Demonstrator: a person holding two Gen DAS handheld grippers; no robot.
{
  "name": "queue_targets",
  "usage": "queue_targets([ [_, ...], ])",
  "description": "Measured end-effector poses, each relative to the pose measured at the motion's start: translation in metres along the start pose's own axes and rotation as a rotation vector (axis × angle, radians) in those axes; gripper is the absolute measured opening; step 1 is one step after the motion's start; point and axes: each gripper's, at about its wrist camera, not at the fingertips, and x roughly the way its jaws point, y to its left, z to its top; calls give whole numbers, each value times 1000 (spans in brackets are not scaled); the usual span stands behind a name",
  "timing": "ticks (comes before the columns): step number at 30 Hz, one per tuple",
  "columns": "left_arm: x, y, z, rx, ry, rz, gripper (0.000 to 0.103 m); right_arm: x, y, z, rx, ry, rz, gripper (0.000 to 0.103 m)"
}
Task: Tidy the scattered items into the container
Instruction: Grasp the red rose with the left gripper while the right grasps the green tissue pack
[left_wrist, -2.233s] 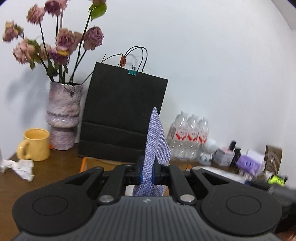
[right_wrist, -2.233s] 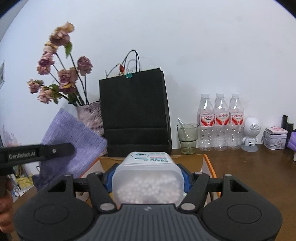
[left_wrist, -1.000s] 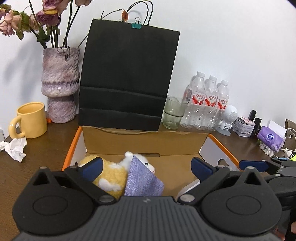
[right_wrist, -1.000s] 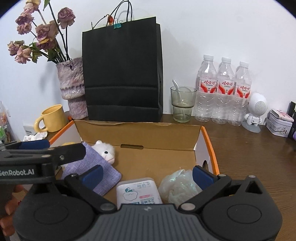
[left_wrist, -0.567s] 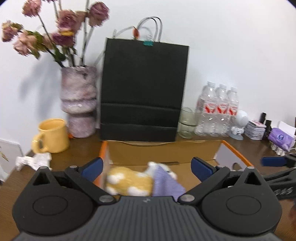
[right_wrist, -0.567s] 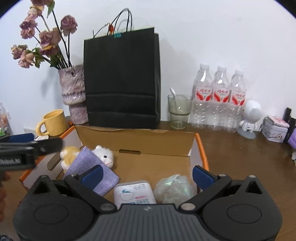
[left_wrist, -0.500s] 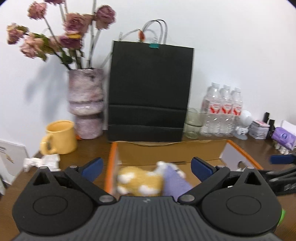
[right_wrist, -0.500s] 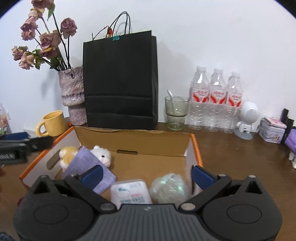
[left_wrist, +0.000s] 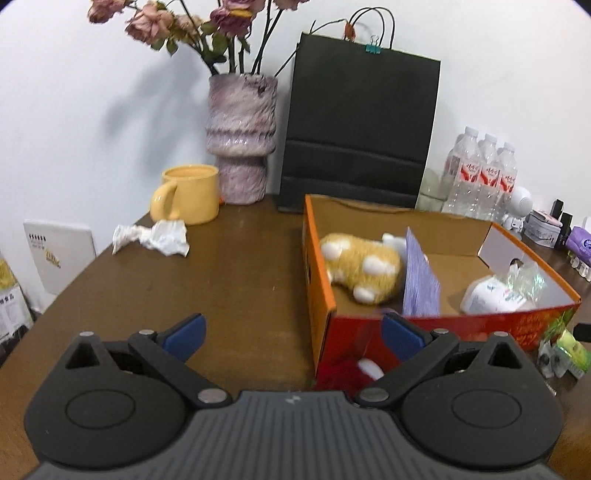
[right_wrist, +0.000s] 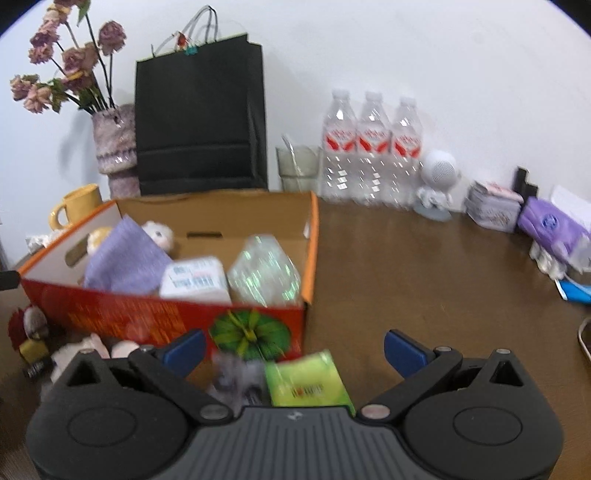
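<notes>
Cardboard box (left_wrist: 318, 291) with plush toy (left_wrist: 360, 267), purple cloth (left_wrist: 421, 284) (both grippers' jaws spread, empty)

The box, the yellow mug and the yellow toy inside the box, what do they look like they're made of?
The box looks like corrugated cardboard: raw brown inside, glossy red and orange print outside. The yellow mug appears to be glazed ceramic, with thick walls and a smooth soft sheen. The yellow toy looks like plush fabric, fuzzy pile with white patches; its filling cannot be seen.
</notes>
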Motion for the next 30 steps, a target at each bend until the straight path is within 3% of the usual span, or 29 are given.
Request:
queue_targets([
  [5, 2, -3, -10, -38, 21, -17, 103, 4, -4, -19, 13, 36, -19, 101],
  [19, 18, -18, -21, 13, 84, -5, 103, 18, -15, -29, 62, 83, -51, 94],
  [21, 19, -16, -22, 4, 95, -9, 95, 20, -16, -30, 67, 90, -50, 89],
  [22, 20, -14, -22, -3, 102, -17, 85, 21, -16, -30, 71, 94, -44, 84],
  [23, 20, -13, -23, -13, 108, -30, 72, 21, -17, -30, 77, 99, -30, 71],
  [24, 20, -11, -23, -28, 113, -51, 58, 19, -17, -31, 73, 90, -24, 50],
  [25, 20, -9, -23, -40, 120, -72, 51, 18, -16, -30, 73, 85, -13, 48],
  [30, 15, -10, -25, -35, 101, -67, 47, 15, -16, -32, 72, 69, -19, 46],
])
